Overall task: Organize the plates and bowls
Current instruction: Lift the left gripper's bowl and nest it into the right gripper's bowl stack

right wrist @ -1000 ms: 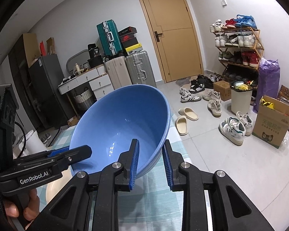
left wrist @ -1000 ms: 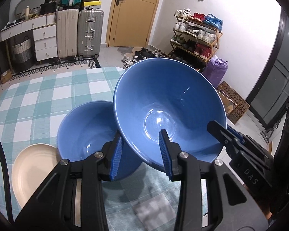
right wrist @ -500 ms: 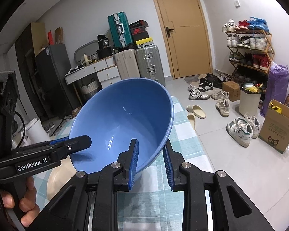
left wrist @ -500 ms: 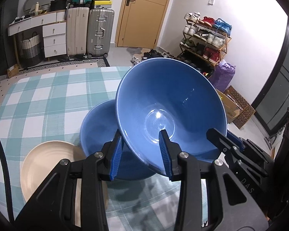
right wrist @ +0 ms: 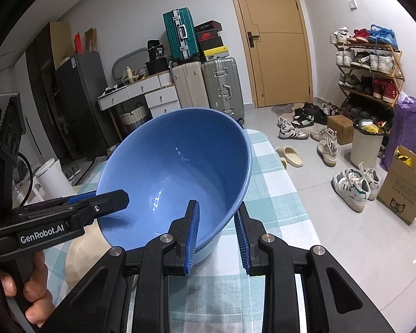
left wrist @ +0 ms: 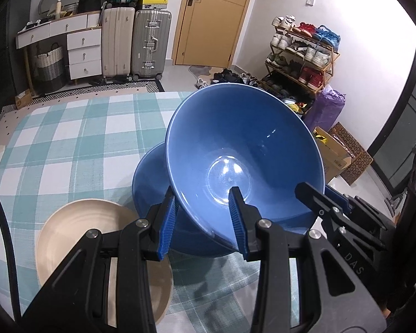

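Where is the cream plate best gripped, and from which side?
Grip the cream plate at its near rim, coming in low from the holder's side: it lies flat on the checked cloth, and the lower blue bowl crowds its far right edge.

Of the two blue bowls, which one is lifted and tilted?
The upper blue bowl, gripped at its rim by both grippers; the lower blue bowl rests on the checked tablecloth under it.

Glossy glazed bowl (left wrist: 244, 155), woven tablecloth (left wrist: 69, 144)
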Demonstrator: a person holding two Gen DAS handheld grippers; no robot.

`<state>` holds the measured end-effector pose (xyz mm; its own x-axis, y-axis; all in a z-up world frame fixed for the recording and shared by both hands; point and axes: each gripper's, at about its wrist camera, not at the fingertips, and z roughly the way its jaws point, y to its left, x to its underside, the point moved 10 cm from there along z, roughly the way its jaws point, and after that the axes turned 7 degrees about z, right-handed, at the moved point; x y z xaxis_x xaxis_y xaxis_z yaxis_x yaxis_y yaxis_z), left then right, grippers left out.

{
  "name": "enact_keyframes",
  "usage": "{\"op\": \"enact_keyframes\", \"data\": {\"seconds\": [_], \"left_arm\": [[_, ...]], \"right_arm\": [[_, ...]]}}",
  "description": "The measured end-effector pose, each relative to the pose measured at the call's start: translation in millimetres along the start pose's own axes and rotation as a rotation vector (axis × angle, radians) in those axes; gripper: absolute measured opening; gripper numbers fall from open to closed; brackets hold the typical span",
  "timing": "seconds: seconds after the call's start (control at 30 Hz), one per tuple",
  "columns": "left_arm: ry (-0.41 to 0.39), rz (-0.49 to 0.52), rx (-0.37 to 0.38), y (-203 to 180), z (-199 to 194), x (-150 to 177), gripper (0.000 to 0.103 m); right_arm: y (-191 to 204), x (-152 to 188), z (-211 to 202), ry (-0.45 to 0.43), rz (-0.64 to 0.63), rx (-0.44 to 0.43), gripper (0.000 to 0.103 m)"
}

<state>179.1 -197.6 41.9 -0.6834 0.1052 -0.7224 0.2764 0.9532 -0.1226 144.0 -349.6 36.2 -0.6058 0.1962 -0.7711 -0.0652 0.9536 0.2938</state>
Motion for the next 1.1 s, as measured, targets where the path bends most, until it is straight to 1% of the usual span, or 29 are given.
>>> {"op": "enact_keyframes", "data": {"seconds": [0.43,0.63,0.83,1.03,1.1], "left_arm": [[0.035,-0.012,-0.038,19.8,18.9,12.2,0.034],[0.038,0.016,-0.091,31.8,25.6,18.3,0.034],[0.073,0.042,-0.137,46.3,36.5,30.1,0.034],[0.094,0.095,-0.160,49.1,45.4,37.4,0.034],[0.106,0.096,-0.159,48.6,49.3,39.1,0.034]], "right_arm": [[9.5,3.7,23.6,0.037,-0.038,0.000,0.026],[16.9,13.4,40.5,0.074,-0.052,0.000,0.026],[27.1,22.3,51.4,0.095,-0.061,-0.005,0.026],[29.4,26.7,56.3,0.094,-0.076,0.018,0.027],[27.2,25.8,58.1,0.095,-0.074,0.019,0.027]]}}
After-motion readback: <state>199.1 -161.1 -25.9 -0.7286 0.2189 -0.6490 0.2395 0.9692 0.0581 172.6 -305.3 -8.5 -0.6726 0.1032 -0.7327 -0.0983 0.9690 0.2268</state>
